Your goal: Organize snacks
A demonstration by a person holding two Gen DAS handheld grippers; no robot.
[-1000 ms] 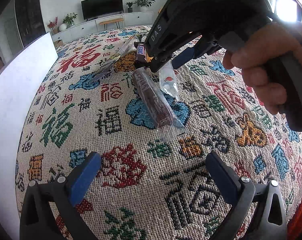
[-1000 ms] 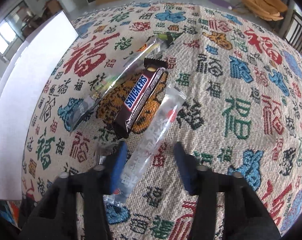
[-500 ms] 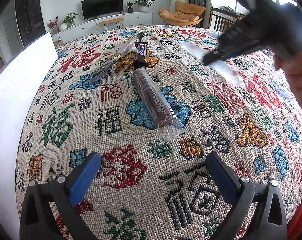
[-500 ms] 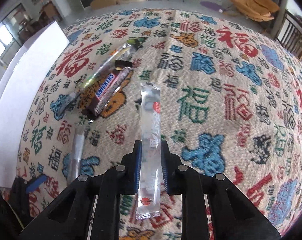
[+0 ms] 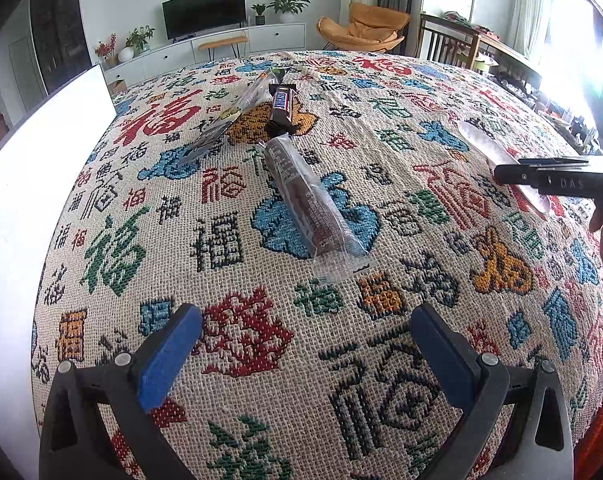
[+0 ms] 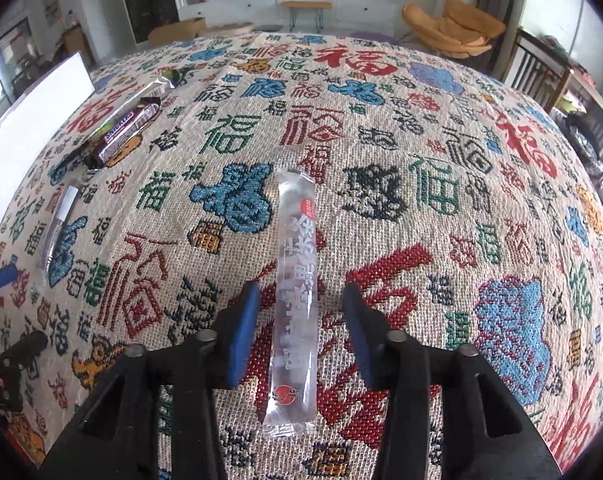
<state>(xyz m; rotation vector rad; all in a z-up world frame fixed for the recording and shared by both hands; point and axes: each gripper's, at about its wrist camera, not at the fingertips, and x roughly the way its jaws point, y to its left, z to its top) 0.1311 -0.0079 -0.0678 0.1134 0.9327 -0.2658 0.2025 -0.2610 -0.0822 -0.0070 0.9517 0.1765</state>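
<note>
A clear jelly stick packet [image 6: 295, 292] lies on the patterned tablecloth [image 6: 421, 184] between the spread fingers of my right gripper [image 6: 299, 316], which is open and not touching it. The packet also shows at the right of the left wrist view [image 5: 497, 160], partly behind the right gripper's body. My left gripper [image 5: 307, 344] is open and empty near the table's near edge. Ahead of it lies a brown snack in a clear wrapper [image 5: 309, 204]. Farther back lie a Snickers bar [image 5: 281, 106] and a long shiny packet [image 5: 237, 112].
A white board [image 5: 29, 184] runs along the table's left side. Wooden chairs [image 5: 453, 44] stand beyond the far right edge. The Snickers bar [image 6: 127, 130] and the shiny packet [image 6: 141, 94] lie at the far left in the right wrist view.
My right gripper closed on the clear jelly packet, carried it from beside the Snickers bar to the right part of the table, and has opened, leaving it on the cloth. The left gripper has not moved.
</note>
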